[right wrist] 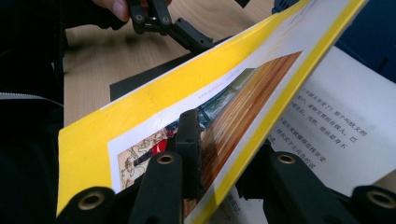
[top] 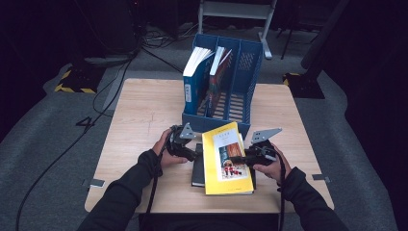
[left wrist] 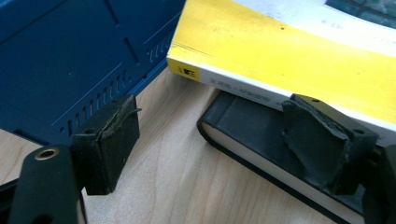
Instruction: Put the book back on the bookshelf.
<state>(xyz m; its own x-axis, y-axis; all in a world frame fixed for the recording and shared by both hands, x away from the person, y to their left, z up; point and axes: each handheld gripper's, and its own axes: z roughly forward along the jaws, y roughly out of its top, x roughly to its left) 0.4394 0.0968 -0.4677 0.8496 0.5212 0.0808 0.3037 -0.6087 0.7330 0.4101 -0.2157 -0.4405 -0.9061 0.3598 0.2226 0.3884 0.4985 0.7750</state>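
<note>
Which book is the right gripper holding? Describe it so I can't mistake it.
Start at the blue file rack on the wooden table. Just in front of it a yellow book lies on a black book. It alone is yellow, with a picture on its cover.

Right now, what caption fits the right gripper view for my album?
Right gripper pinches the yellow book's front cover, lifting it.

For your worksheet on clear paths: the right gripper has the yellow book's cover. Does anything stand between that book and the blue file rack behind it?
Nothing visible does. The yellow book lies on a black book, its far edge right at the blue file rack. The rack's right compartment is free; two books stand in the others. The right gripper pinches only the cover; the left gripper is open beside the black book.
</note>
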